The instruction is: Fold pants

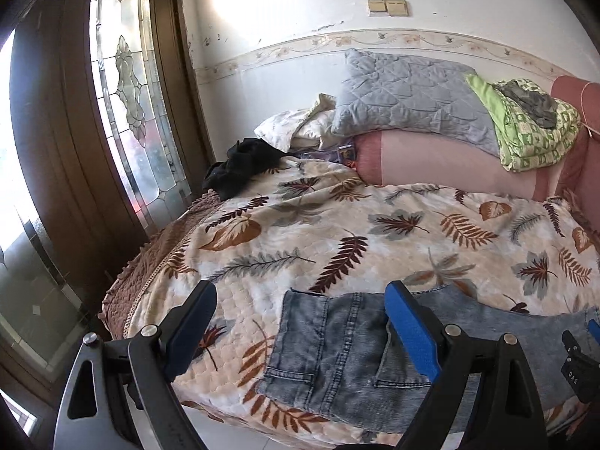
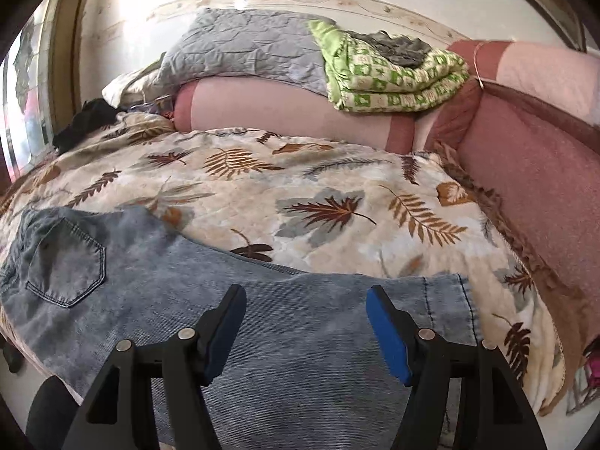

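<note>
Faded blue jeans [image 1: 337, 341] lie flat along the near edge of a bed with a leaf-print blanket [image 1: 337, 232]. In the left wrist view the waist end with pockets is in front of my left gripper [image 1: 300, 300], which is open and empty above it. In the right wrist view the jeans [image 2: 262, 300] stretch left to right, back pocket at the left and leg hem at the right. My right gripper [image 2: 305, 300] is open and empty just above the leg. The tip of the right gripper [image 1: 585, 341] shows at the right edge of the left wrist view.
A grey quilt [image 1: 408, 93], a folded green blanket [image 1: 532, 131] and a pink bolster [image 1: 450, 161] lie at the far side of the bed. A black garment [image 1: 240, 165] lies at the far left corner. A wooden door with a glass panel [image 1: 135, 112] stands on the left. A pink padded side [image 2: 532, 172] borders the bed on the right.
</note>
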The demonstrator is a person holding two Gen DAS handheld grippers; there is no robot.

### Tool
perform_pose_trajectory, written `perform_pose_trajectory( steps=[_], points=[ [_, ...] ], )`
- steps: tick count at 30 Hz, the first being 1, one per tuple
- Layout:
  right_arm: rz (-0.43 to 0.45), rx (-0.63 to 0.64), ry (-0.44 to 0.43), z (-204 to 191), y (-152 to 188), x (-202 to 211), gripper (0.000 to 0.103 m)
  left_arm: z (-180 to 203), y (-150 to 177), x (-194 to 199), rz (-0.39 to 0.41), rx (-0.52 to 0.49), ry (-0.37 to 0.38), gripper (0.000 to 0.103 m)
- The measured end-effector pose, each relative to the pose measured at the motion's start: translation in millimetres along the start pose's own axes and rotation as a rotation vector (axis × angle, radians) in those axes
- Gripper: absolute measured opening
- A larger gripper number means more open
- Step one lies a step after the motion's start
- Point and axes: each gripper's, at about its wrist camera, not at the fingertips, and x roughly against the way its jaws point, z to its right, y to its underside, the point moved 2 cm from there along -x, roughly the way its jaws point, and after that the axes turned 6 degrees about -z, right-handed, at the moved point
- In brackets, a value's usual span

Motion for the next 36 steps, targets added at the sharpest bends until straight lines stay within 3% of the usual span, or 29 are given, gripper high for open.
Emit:
perform_pose_trajectory(
  steps=[36],
  points=[
    [-0.027,0.130,-0.013,-64,-5,-21,0.070,-67,16,-25,-0.030,0.092,-0.088,0.091]
  ],
)
